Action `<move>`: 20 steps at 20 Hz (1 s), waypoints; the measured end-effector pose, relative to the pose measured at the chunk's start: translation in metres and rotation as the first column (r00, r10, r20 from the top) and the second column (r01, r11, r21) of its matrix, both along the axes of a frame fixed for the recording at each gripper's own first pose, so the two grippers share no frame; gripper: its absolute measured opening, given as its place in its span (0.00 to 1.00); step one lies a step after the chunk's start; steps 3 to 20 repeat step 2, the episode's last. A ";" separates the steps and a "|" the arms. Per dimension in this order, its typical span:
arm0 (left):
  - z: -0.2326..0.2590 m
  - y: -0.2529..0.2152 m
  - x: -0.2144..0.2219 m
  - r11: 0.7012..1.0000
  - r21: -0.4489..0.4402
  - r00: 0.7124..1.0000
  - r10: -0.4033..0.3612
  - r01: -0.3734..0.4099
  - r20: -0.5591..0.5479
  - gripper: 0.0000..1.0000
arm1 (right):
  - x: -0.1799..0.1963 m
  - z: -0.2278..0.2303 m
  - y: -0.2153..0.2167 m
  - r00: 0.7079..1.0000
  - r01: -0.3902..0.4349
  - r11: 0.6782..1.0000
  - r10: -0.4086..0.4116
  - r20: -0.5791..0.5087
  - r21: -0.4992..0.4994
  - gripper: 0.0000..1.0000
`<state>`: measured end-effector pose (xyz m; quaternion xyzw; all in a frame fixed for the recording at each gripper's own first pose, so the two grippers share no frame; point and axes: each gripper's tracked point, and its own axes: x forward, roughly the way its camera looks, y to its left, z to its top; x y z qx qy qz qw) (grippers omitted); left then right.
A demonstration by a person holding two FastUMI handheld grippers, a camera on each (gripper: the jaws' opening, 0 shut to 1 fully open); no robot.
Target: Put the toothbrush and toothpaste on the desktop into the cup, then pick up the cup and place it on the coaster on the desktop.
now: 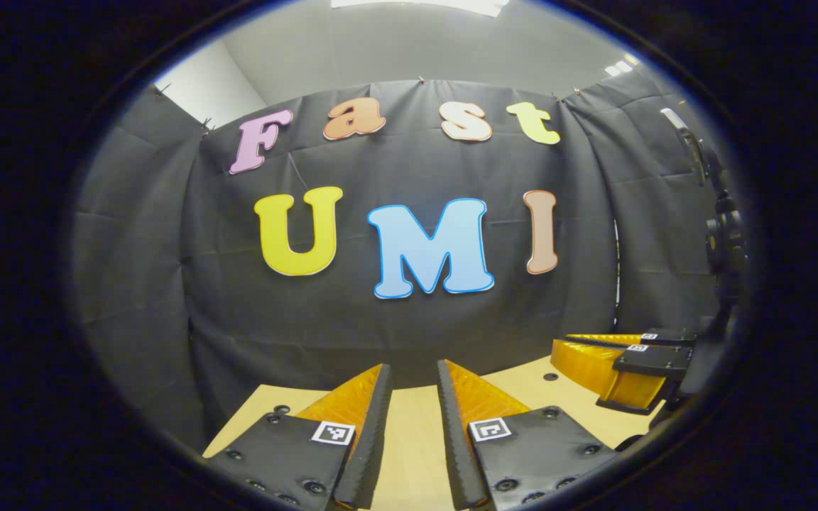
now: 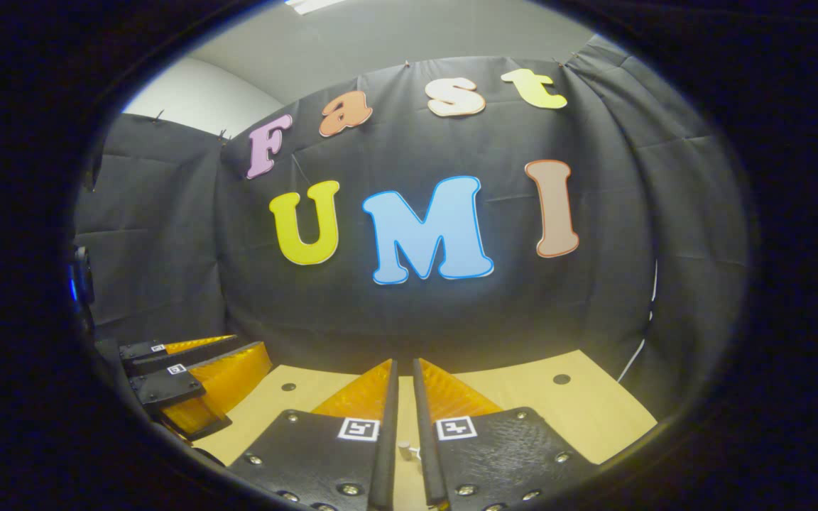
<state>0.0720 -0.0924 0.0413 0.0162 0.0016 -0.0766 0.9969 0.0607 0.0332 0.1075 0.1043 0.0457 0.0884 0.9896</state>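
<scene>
Both grippers hang above the light wooden desktop [image 1: 572,404] and face the black back wall. My left gripper [image 1: 414,372] is open, and bare desktop shows through the gap between its fingers. My right gripper [image 2: 405,365] has its fingers drawn close, leaving a narrow slit. A small pale thing [image 2: 404,448] shows low in that slit; whether it is held or lies on the desktop [image 2: 593,404] I cannot tell. The right gripper [image 1: 564,344] appears at the right of the left gripper view. The left gripper [image 2: 253,344] appears at the lower left of the right gripper view.
The desktop ends at the black cloth wall behind it, and small round holes [image 2: 561,379] dot its far part. A dark stand with a device [image 1: 721,234] rises at the right edge of the left gripper view.
</scene>
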 end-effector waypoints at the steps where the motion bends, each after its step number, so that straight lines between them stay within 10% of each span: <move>1: 0.002 -0.004 -0.002 1.000 -0.003 1.000 -0.010 0.010 -0.005 0.45 | 0.001 -0.001 -0.002 1.000 0.005 1.000 -0.005 0.003 -0.006 0.15; 20: 0.000 -0.006 -0.003 1.000 -0.006 1.000 -0.016 0.016 -0.013 0.45 | 0.000 -0.002 -0.002 1.000 0.008 1.000 -0.008 0.003 -0.011 0.15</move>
